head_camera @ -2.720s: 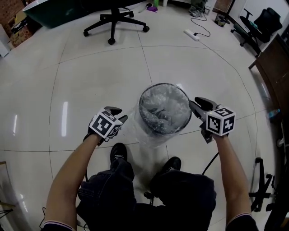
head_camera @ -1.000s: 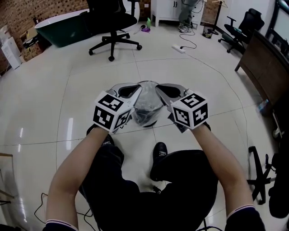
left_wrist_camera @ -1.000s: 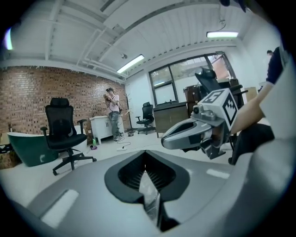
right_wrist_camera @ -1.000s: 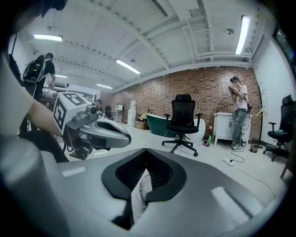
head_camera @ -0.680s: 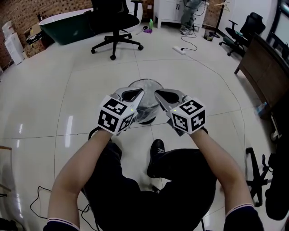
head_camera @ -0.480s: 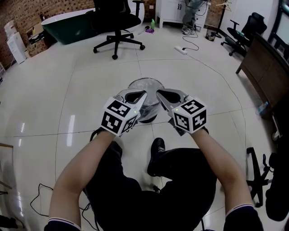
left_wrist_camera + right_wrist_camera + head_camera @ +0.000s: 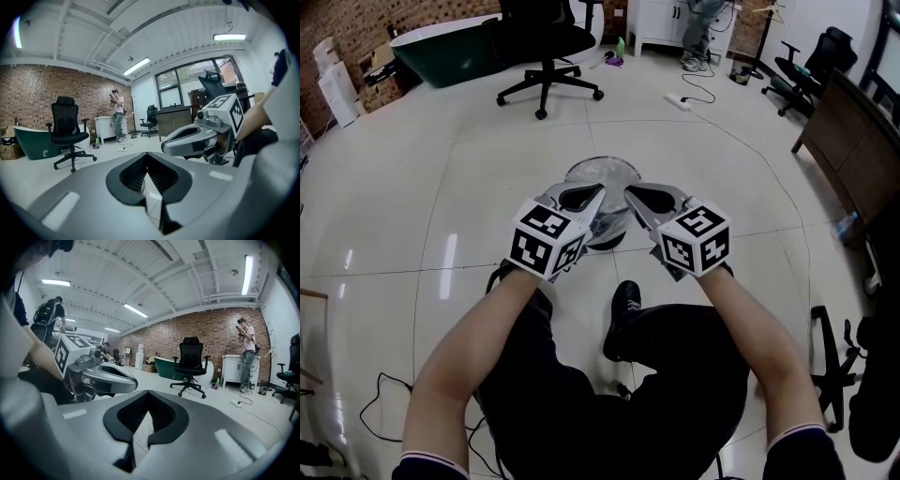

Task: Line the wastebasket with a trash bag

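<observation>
Since the earliest frame, both grippers had been raised from the flanks of the wastebasket point(image 7: 623, 169) and drawn close together in front of it. The wastebasket was left standing on the tiled floor point(image 7: 412, 216), with the clear trash bag point(image 7: 602, 183) seen inside it. Its near rim was hidden behind the grippers.

The jaws of the left gripper point(image 7: 596, 196) and right gripper point(image 7: 631, 196) were pressed together, and nothing was seen held in either.

Whether the film had been folded fully over the rim could not be told. If it had not, the bag could be expected to slide down inside once loaded. A light basket might also be tipped by a careless nudge. The office chair point(image 7: 546, 56) stood well apart.
</observation>
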The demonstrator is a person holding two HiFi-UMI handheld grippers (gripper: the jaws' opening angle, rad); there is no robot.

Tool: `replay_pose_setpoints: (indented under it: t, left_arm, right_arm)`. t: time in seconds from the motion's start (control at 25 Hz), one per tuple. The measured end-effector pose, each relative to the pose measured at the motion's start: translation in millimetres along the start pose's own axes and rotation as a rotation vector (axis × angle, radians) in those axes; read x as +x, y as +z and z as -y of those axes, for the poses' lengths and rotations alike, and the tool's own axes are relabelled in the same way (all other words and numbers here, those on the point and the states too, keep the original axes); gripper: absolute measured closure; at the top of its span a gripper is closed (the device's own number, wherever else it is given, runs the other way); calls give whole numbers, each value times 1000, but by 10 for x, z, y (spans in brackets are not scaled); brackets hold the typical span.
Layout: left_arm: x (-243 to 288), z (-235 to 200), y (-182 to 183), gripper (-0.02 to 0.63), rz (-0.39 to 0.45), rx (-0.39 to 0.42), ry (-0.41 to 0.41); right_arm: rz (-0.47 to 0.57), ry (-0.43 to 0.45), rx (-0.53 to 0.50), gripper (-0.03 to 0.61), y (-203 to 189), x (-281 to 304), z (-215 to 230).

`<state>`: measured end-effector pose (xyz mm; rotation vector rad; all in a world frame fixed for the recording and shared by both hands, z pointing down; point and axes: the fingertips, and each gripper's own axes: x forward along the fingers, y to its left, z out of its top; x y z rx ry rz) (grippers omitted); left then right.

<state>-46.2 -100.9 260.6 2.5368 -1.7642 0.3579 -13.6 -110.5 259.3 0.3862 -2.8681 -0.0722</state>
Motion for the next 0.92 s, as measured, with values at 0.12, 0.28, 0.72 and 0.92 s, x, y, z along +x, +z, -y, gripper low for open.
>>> replay_pose_setpoints:
  t: [0.12, 0.28, 0.72, 0.92]
  left_arm:
    - [-16, -3, -9, 603, 0, -2, 3]
    - [-21, -11, 4, 603, 0, -1, 5]
    - [-5, 11, -8, 603, -2, 0, -4]
    - [14, 31, -28, 603, -6, -1, -7]
  right_arm:
    - [7, 0, -3, 578, 21, 1, -14]
    - [8, 0, -8, 578, 44, -2, -14]
    - [2, -2, -11, 578, 26, -6, -14]
    - [3, -3, -9, 578, 9, -15, -7]
